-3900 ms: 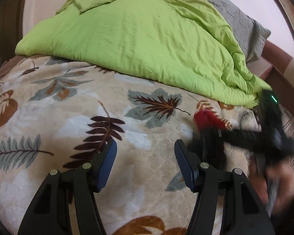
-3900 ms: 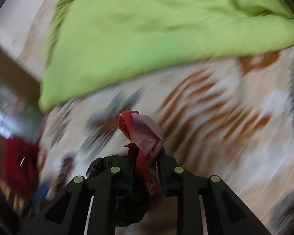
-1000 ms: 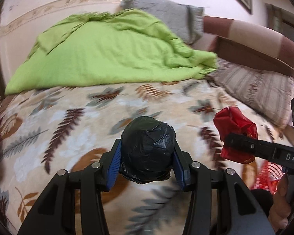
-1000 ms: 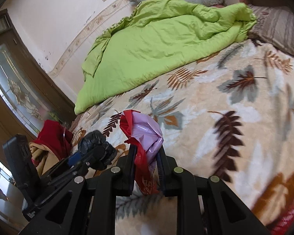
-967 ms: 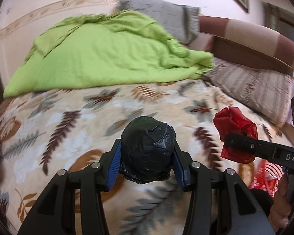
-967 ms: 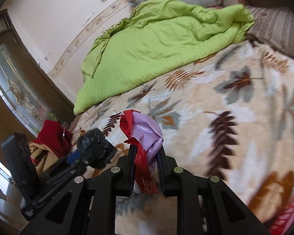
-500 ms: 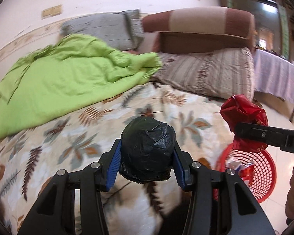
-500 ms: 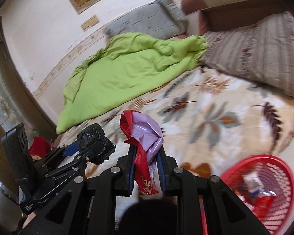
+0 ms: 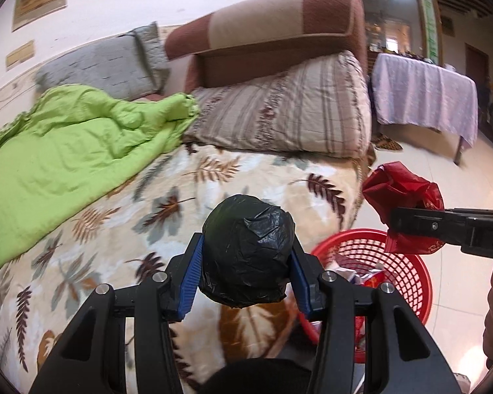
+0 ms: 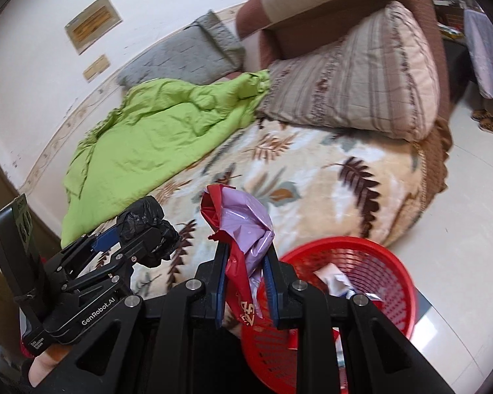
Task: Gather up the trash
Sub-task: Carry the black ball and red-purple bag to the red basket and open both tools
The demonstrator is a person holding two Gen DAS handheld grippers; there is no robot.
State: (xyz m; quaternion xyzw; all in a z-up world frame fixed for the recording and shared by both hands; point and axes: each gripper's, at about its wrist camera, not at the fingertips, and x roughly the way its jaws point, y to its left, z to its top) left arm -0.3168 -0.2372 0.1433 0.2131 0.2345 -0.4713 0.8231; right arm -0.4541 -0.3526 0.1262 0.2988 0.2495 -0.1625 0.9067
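From the left wrist view the left tool (image 9: 246, 274) fills the foreground, its blue pads (image 9: 190, 280) pressed against both sides of a round ball of crumpled black plastic bag (image 9: 248, 257), and beyond the bed's corner a table under a lilac cloth (image 9: 424, 93) stands across the pale floor (image 9: 443, 177), which the other view shows only as a sliver at its right edge. The right wrist view gives what the first hides: the right tool (image 10: 245, 284), with jaws nearly together, pinches a bundle of red and lilac plastic (image 10: 243, 226) that sticks up above its pads, and the left tool (image 10: 138, 233) appears from the side at lower left with a fingertip (image 10: 41, 364) under its handle. Both views show the red mesh basket (image 9: 410, 282) on the floor beside the bed, with some wrappers already lying in it; in the right wrist view the red and lilac bundle sits just left of the basket's rim (image 10: 341, 241). A second ago both cameras faced the green quilt (image 9: 59, 161) and the leaf-patterned blanket (image 9: 213, 177), with the basket barely showing at the edge; now they have swung to the foot of the bed, the striped pillow (image 9: 279, 115) and brown headboard (image 9: 269, 29) are central, and the basket lies plainly below both tools. Each tool's grip on its trash looks unchanged.
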